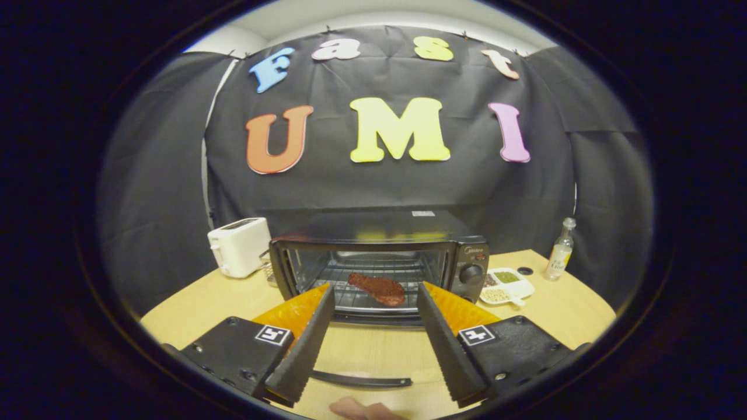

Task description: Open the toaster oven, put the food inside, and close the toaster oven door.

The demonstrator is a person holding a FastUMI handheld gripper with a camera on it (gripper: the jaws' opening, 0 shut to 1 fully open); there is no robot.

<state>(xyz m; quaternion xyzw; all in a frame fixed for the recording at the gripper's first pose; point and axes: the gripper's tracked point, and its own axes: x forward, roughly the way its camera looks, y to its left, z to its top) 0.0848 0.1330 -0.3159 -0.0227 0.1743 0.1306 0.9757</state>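
A black toaster oven (379, 233) stands on the wooden table with its glass door (367, 350) folded down flat toward me. The door's handle (362, 381) lies between the bases of my fingers. A reddish-brown slab of meat (378, 289) rests on the wire rack inside the oven, just beyond my fingertips. My gripper (374, 291) is open in front of the oven mouth, above the lowered door, with nothing between its fingers.
A white bread toaster (239, 246) stands left of the oven. To the oven's right lie a white divided dish (509, 286) of seasonings, a small dark cap (524, 270) and a clear bottle (559, 251). Part of a hand (362, 410) shows below the door handle.
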